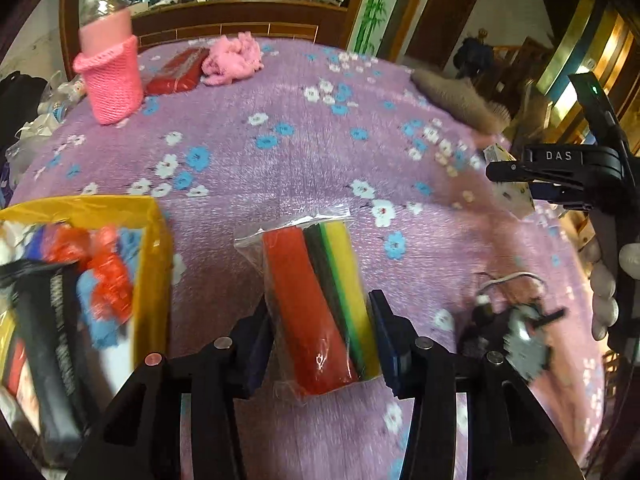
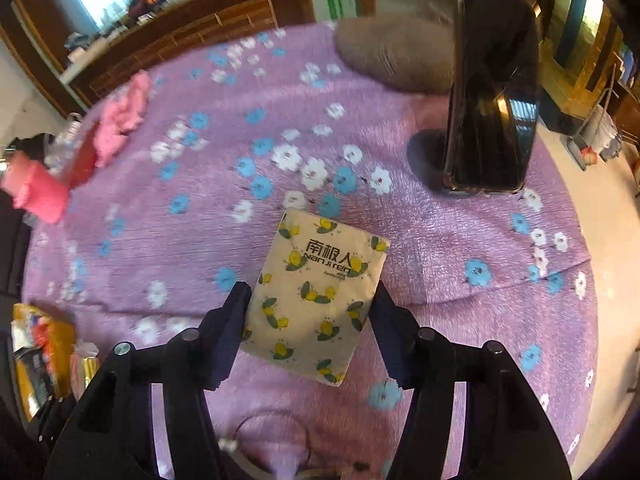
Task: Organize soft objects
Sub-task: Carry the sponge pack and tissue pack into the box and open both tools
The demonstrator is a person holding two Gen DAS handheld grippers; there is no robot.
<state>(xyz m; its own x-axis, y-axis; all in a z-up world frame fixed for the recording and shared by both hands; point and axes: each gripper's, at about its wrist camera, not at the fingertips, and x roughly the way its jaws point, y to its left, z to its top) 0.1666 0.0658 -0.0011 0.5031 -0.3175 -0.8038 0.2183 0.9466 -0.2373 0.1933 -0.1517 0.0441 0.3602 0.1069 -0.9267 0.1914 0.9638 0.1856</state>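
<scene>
A clear bag of folded cloths or sponges (image 1: 320,304), red, green and yellow, sits between the fingers of my left gripper (image 1: 320,340). Both pads press its long sides, just above the purple flowered bedspread (image 1: 280,152). My right gripper (image 2: 308,328) is shut on a cream tissue pack (image 2: 316,292) printed with yellow bees, one pad on each side. In the left wrist view that same pack (image 1: 514,196) hangs above the bed at the right edge, under the right gripper's black finger.
A yellow box (image 1: 154,248) holding several soft items stands at the left. A pink knitted bottle sleeve (image 1: 112,76), a red pack (image 1: 176,70) and pink fluff (image 1: 234,58) lie by the headboard. A brown cushion (image 2: 392,52), a dark upright phone (image 2: 492,120) and a wired gadget (image 1: 516,332) sit right.
</scene>
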